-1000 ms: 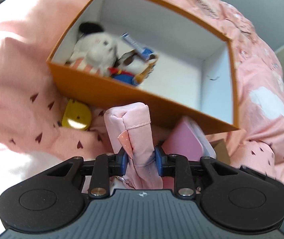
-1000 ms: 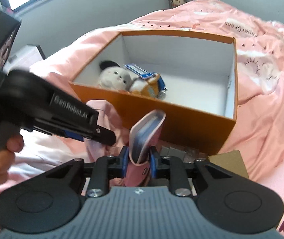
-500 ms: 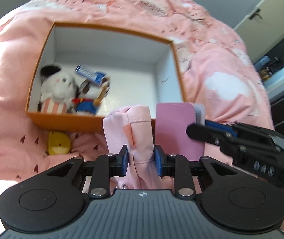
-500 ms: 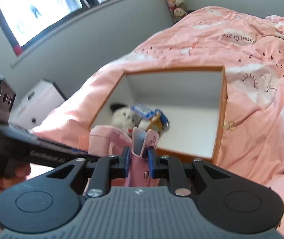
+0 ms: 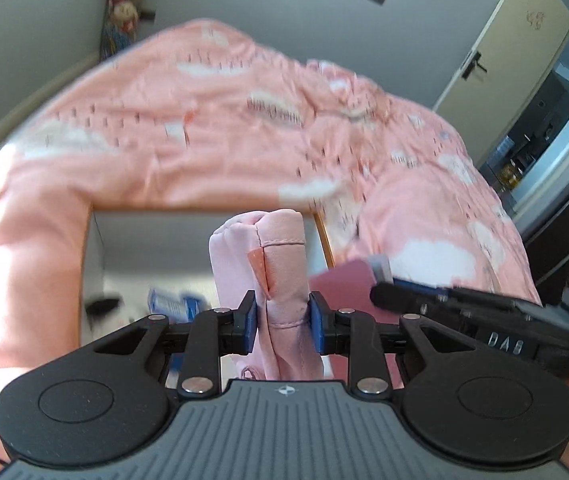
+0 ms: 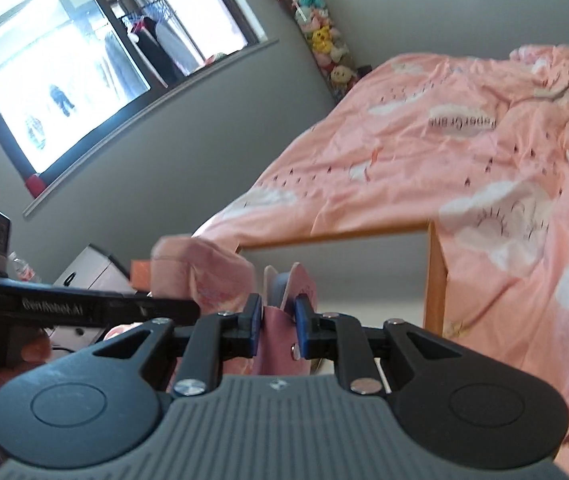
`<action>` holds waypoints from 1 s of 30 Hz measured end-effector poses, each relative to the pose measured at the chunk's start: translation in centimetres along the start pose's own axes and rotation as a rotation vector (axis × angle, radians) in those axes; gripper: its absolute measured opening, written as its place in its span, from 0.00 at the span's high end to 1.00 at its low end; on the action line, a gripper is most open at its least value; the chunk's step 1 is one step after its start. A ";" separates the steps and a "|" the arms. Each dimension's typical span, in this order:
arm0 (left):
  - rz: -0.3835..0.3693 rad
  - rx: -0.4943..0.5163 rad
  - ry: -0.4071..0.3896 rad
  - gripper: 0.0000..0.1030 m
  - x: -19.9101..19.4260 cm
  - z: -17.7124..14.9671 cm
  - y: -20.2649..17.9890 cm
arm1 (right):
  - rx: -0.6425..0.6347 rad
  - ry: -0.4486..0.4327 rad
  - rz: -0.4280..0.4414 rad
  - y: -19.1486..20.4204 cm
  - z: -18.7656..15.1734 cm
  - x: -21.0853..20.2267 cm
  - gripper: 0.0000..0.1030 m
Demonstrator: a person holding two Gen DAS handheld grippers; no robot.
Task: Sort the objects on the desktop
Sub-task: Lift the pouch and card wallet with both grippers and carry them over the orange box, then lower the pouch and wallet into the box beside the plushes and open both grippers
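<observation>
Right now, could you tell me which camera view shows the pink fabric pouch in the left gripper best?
The left wrist view: the pink fabric pouch stands centred and upright, clamped in the left gripper, seam and orange tab visible. The right wrist view catches only its blurred side behind the right gripper and its pink wallet.

Both grippers have tilted up, so the orange box (image 5: pixel 326 240) apparently sits lower in view.

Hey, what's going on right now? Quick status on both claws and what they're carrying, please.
Left gripper shut on folded pink cloth pouch. Right gripper shut on pink card wallet. Both over open orange cardboard box. Nothing blocking.
</observation>
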State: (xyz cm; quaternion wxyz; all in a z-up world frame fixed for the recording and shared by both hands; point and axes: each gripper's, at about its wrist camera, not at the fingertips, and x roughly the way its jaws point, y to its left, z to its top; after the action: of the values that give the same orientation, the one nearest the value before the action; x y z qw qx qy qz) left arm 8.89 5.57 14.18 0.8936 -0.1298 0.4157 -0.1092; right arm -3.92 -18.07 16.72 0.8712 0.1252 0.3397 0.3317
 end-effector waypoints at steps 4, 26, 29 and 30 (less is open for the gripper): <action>-0.003 0.022 0.058 0.71 2.8 1.4 0.4 | 0.003 -0.008 -0.040 -0.6 0.7 2.0 0.82; 0.017 -0.026 0.507 0.71 18.3 -2.9 5.8 | 0.251 0.182 -0.127 -5.2 -4.3 12.3 0.82; 0.005 -0.057 0.504 0.71 18.2 -3.2 6.7 | 0.281 0.194 -0.123 -5.3 -4.7 13.1 0.82; 0.011 -0.056 0.498 0.71 18.0 -3.2 6.9 | 0.286 0.199 -0.125 -5.2 -4.9 13.4 0.82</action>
State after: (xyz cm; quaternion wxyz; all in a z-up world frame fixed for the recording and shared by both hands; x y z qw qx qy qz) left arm 18.41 6.16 -2.87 0.7601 -0.1214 0.6268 -0.1213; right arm 2.71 -13.13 3.95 0.8256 0.1929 0.4749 0.2359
